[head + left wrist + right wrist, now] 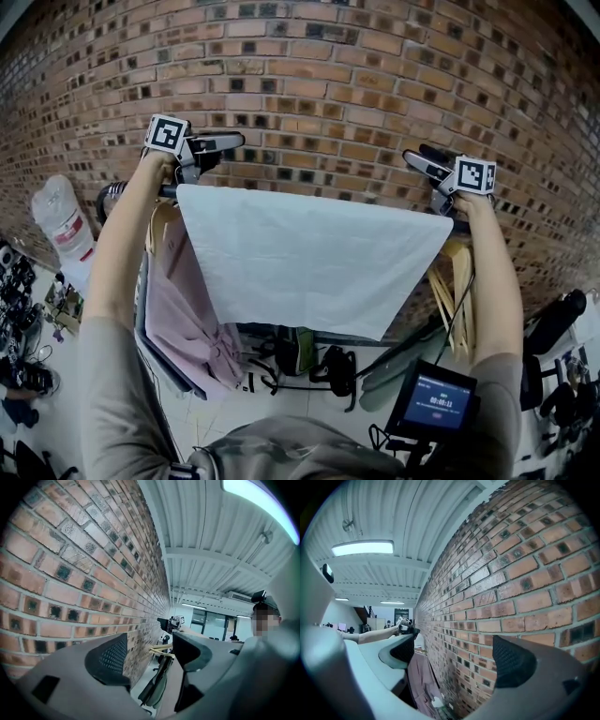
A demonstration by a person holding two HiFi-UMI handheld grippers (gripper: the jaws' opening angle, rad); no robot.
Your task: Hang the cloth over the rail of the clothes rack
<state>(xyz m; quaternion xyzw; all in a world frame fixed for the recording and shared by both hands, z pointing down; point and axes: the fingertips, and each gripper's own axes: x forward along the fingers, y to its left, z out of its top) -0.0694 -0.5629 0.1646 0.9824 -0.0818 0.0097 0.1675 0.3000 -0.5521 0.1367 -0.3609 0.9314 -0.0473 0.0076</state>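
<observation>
A white cloth (309,258) hangs spread over the rail (122,192) of the clothes rack, in front of the brick wall. My left gripper (220,150) is just above the cloth's top left corner. My right gripper (420,157) is just above its top right corner. In the left gripper view the left gripper (147,656) is open with nothing between its jaws, and it points along the wall. In the right gripper view the right gripper (457,656) is likewise open and empty. The cloth shows in neither gripper view.
A pink garment (192,309) hangs on the rack's left side, under the cloth, and shows as the pink garment (424,677) in the right gripper view. Wooden hangers (455,291) hang at the right. The brick wall (319,75) is close behind. Bags (300,356) lie on the floor; a small screen (433,398) sits low right.
</observation>
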